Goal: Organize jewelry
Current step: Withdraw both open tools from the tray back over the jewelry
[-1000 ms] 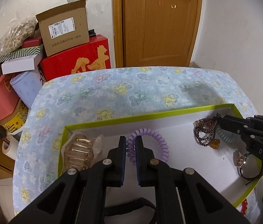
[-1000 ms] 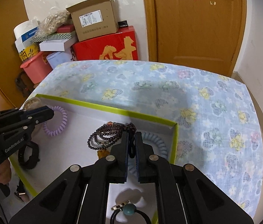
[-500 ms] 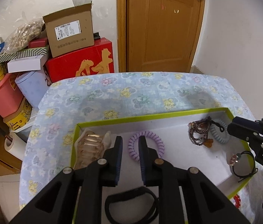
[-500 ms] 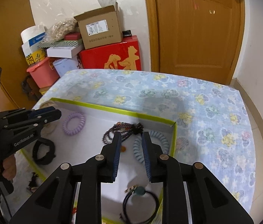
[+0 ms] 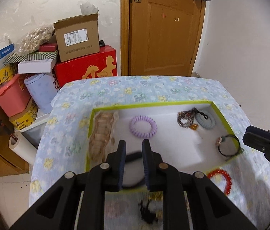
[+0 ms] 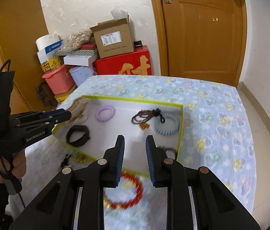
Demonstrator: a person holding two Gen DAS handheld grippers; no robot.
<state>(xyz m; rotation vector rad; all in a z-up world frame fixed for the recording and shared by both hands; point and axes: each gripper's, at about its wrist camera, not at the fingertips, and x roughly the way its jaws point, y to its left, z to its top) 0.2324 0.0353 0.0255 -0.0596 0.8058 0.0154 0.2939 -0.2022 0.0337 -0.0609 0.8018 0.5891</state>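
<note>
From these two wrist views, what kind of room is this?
Most likely a room in a home, used partly for storage: a wooden door, household boxes stacked in the corner around a red gift box, and a table under a floral cloth holding a green-edged tray of jewelry.

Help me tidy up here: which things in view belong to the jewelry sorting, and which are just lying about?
Part of the job:
- green-edged tray
- purple coil band
- blue coil band
- dark bead bracelet
- black band
- red bracelet, on the cloth outside the tray

Just lying about:
- cardboard box
- red box
- pink tub
- paper roll
</note>
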